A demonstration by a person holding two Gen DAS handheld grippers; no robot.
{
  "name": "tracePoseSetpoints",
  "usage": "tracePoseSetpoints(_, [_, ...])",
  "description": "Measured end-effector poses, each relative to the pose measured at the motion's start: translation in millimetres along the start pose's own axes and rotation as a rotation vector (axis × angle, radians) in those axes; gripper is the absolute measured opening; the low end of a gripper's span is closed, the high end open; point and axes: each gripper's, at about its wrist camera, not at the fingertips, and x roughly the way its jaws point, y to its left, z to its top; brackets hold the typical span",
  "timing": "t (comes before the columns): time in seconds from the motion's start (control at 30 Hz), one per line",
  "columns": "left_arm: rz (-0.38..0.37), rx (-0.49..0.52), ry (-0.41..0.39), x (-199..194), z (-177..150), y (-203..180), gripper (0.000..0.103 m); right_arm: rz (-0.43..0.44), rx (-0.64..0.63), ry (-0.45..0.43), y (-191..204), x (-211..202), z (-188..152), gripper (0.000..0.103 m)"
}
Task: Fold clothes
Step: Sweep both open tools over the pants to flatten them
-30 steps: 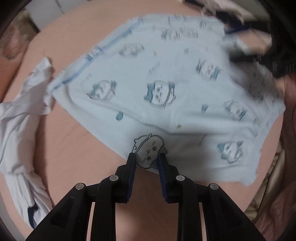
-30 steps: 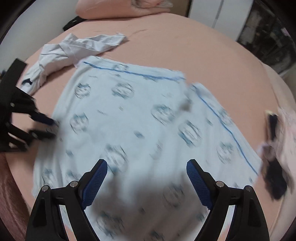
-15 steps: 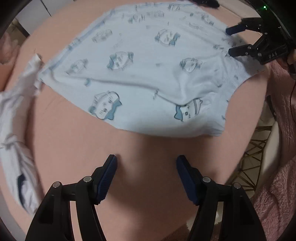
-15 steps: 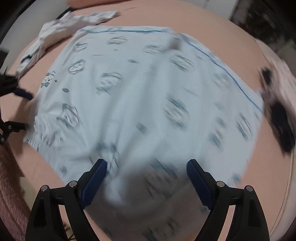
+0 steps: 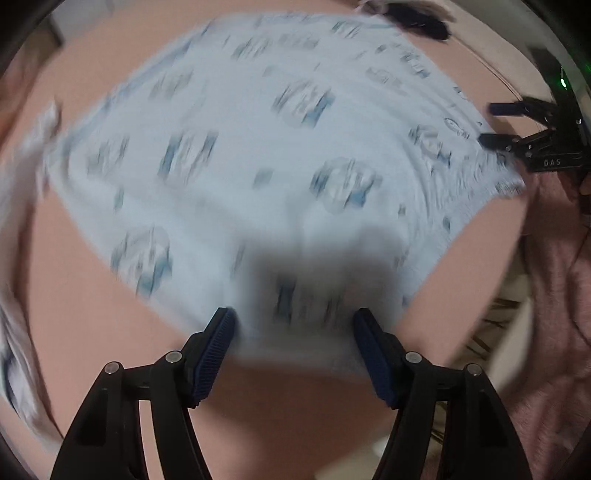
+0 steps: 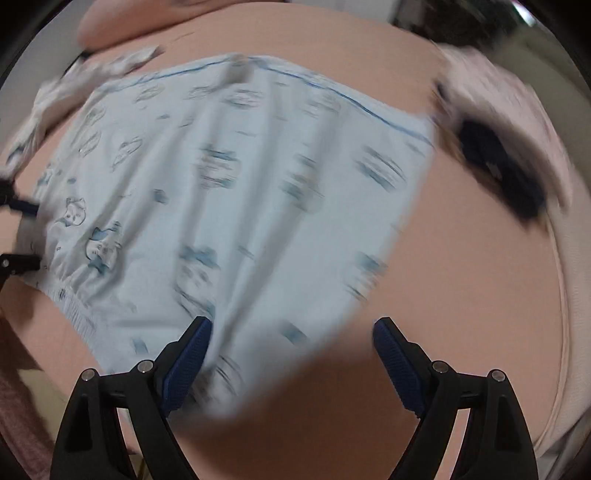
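Note:
A light blue garment [image 5: 280,155] printed with cartoon animals lies spread flat on the peach bed sheet [image 5: 92,314]. My left gripper [image 5: 294,317] points down over its near edge, open, with the cloth lying between and under the fingers and no pad pressing it. My right gripper [image 6: 291,325] is also open, above the garment's [image 6: 240,192] near corner; its left finger [image 6: 192,343] is over the cloth and its right one is over bare sheet. Each view shows the other gripper at the garment's gathered end: the right gripper [image 5: 489,124] and the left gripper [image 6: 35,234]. Both views are motion-blurred.
A crumpled white garment [image 6: 92,77] lies beyond the blue one's far left edge. A dark garment [image 6: 498,170] and pale pink cloth [image 6: 517,103] lie to the right. A pink pillow [image 6: 147,22] is at the back. Fuzzy pink fabric [image 5: 554,295] hangs past the bed edge.
The left gripper let go of the garment's hem, opened wide, and then came down over the near edge. The right gripper, open throughout, slid across the garment to its near corner.

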Motion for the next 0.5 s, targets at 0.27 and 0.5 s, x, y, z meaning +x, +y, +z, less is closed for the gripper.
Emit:
tracePoseSetpoints(0.27, [0.033, 0.055, -0.251, -42.9, 67.4, -14.6, 0.065, 0.01, 0.062, -0.101, -45.1, -27.5, 20.0, 0.089])
tracePoseSetpoints(0.5, [-0.018, 0.171, -0.298, 21.3, 167.7, -90.3, 0.065, 0.055, 0.053, -0.128, -29.8, 12.7, 59.4, 0.089])
